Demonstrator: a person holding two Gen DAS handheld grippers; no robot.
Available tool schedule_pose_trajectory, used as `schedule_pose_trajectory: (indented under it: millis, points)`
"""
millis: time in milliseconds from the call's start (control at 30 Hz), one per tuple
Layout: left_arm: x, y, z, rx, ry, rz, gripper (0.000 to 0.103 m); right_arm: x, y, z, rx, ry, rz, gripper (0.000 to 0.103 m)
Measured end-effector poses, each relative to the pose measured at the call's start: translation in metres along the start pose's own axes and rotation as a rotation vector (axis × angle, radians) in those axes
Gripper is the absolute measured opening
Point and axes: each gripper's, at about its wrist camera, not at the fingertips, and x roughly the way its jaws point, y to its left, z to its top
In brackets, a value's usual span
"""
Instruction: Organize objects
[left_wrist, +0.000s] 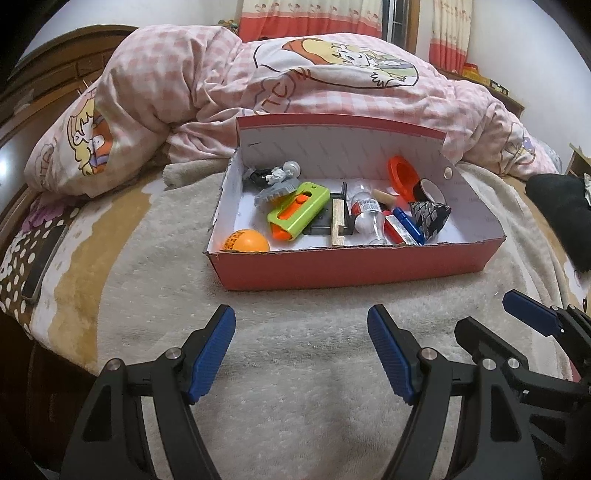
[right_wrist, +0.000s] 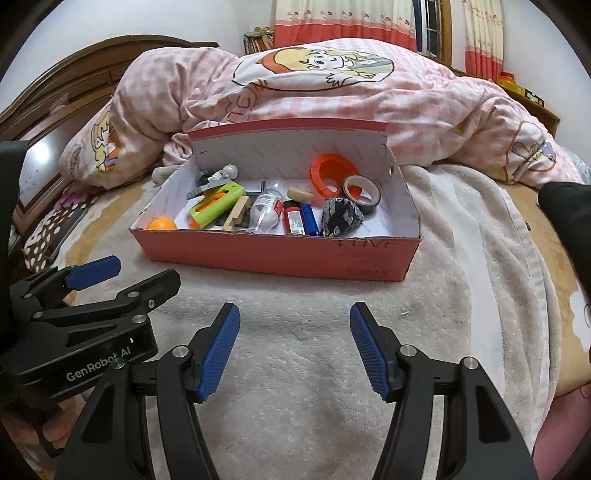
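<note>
A red cardboard box (left_wrist: 354, 264) (right_wrist: 280, 254) with its lid up stands on the bed. It holds an orange ball (left_wrist: 245, 240) (right_wrist: 161, 223), a green and orange toy (left_wrist: 298, 211) (right_wrist: 218, 204), a small clear bottle (left_wrist: 365, 216) (right_wrist: 265, 212), a blue pen (left_wrist: 408, 224), a dark patterned pouch (left_wrist: 430, 218) (right_wrist: 341, 216), a tape roll (right_wrist: 361, 194) and an orange ring (left_wrist: 402, 175) (right_wrist: 330, 173). My left gripper (left_wrist: 301, 354) is open and empty in front of the box. My right gripper (right_wrist: 293, 349) is open and empty beside it.
A rumpled pink checked quilt (left_wrist: 295, 77) lies behind the box. A fuzzy cream blanket (left_wrist: 295, 369) covers the bed under the grippers. A dark phone (left_wrist: 44, 258) lies at the left bed edge. A wooden headboard (right_wrist: 74, 74) is at far left.
</note>
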Motion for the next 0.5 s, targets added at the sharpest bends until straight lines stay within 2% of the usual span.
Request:
schedule_pose_trajectory:
  millis: [500]
  points:
    - [0.0060, -0.0013, -0.0005, 0.004, 0.004, 0.002, 0.075, 0.0057, -0.0028, -0.0016, 0.017, 0.012, 0.004, 0.064]
